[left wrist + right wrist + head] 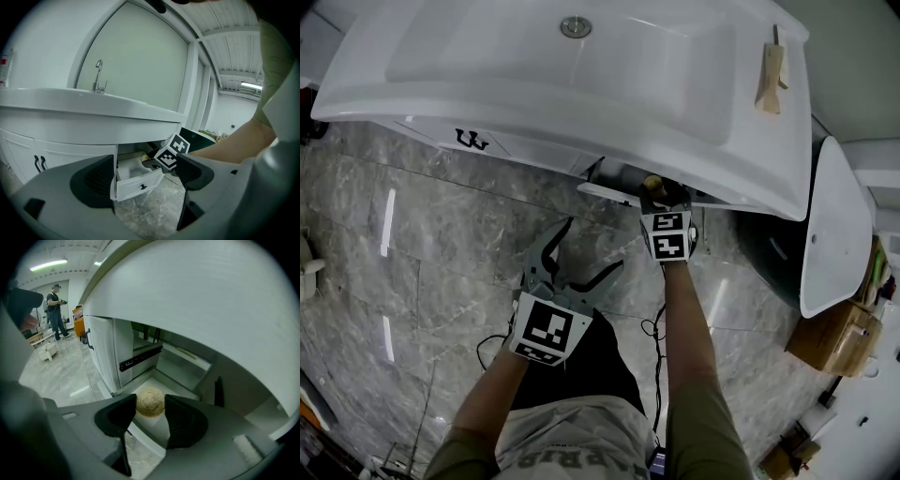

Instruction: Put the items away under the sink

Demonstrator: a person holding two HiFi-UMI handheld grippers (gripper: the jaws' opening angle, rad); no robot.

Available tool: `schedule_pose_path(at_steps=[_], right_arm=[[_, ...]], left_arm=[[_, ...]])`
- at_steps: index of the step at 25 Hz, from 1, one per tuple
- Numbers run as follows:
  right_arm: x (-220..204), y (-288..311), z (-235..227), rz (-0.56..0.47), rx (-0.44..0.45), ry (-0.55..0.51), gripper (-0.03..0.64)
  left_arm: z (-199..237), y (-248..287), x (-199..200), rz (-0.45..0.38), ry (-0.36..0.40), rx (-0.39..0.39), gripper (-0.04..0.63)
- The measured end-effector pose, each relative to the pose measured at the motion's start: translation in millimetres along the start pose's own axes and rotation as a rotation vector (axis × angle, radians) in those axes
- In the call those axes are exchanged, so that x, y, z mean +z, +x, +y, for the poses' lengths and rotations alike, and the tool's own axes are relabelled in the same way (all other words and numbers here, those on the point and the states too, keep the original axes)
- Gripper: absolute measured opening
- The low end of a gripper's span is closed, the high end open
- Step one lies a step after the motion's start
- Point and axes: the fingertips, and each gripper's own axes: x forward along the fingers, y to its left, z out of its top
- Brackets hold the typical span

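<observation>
Here the right tool (150,405) is pinching a round, tan, rough-surfaced ball-like item (150,401) between both pads. It holds the item just above the open white drawer (157,380) that juts out from under the sink. In the head view the same tool (656,189) sits right at the overhanging front edge of the broad white ceramic sink (534,122), so there is little room above it. The tan item (653,182) is half tucked under that rim. Inside the cabinet a black metal slide rail (140,357) runs along the left wall, and the drawer's floor below the item is bare white. The left tool (581,262) has its jaws spread wide with nothing between them, and it hovers over the grey veined marble floor (441,244), apart from the cabinet. From the left gripper view, the drawer's white front with its small dark knob (140,185) sticks out towards this tool (143,176), and the right tool's square-marked cube (172,151) hangs just above the drawer's far corner. To the left of the drawer the cabinet front is closed and carries a black curled handle (472,141). On the sink's right rim lies a pale wooden brush (772,80); a round metal drain (576,26) sits in the basin and a chrome tap (98,77) stands behind it. A white oval-rimmed fixture (830,234) crowds the floor to the right, with a brown cardboard box (834,342) beyond it. A person (56,310) stands far across the room.
</observation>
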Motion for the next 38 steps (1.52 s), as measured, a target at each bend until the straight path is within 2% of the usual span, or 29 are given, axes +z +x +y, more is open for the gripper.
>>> schedule_pose_path(at_steps=[7,19,28,31,34,38], right_arm=[[-8,32,-1,0.039,0.023,-0.069,0.196],[-23,80,9,0.132,0.114,-0.294,0.196],[-37,102,4,0.213,0.107,-0.432,0.196],[-47,109,7,0.277,0.139,-0.504,0.196],[-59,111,7,0.381,0.189,-0.513,0.196],[-67,115,6,0.431,0.223,-0.555,0.196]], left_arm=[[13,19,-20,0.013,0.01,-0.001,0.398],[24,62,-43,0.056,0.019,-0.02,0.399],[27,78,-58,0.082,0.03,-0.03,0.399],[29,82,-61,0.087,0.032,-0.03,0.399],[33,86,-62,0.087,0.031,-0.026,0.399],[38,90,-64,0.084,0.027,-0.02,0.399]])
